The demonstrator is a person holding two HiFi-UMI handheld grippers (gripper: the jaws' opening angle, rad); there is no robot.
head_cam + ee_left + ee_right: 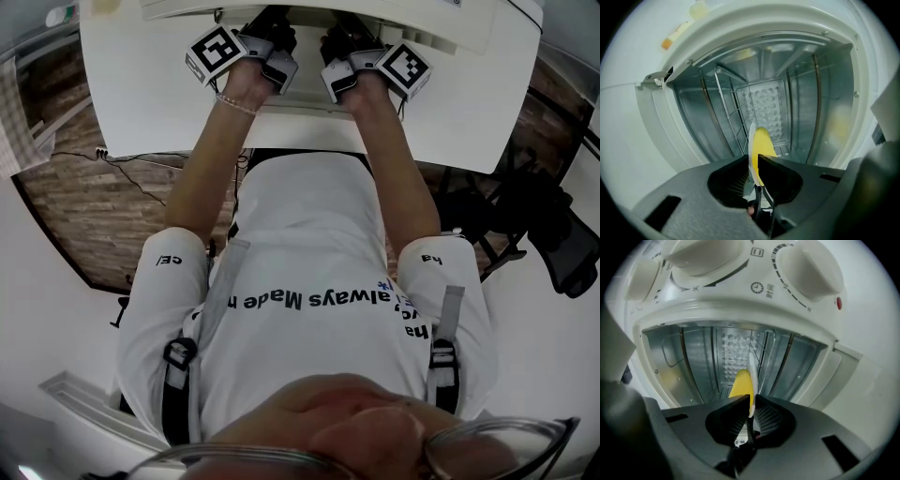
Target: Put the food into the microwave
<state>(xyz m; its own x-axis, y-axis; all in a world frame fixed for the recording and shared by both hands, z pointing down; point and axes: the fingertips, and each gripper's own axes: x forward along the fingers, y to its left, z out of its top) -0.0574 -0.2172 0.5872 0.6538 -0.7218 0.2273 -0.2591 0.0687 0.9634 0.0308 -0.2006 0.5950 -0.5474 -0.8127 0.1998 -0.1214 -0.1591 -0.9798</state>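
A thin white plate shows edge-on in the left gripper view, with a yellow piece of food lying against it. My left gripper is shut on the plate's rim. In the right gripper view the same plate and yellow food appear, and my right gripper is shut on the opposite rim. Both face the open metal cavity of the white microwave. In the head view, the left gripper and right gripper sit side by side at the microwave's front; the plate is hidden there.
A wire rack stands inside the cavity. Two white knobs and a red lamp sit on the control panel. The microwave rests on a white table. A black chair stands at the right; cables lie on the floor.
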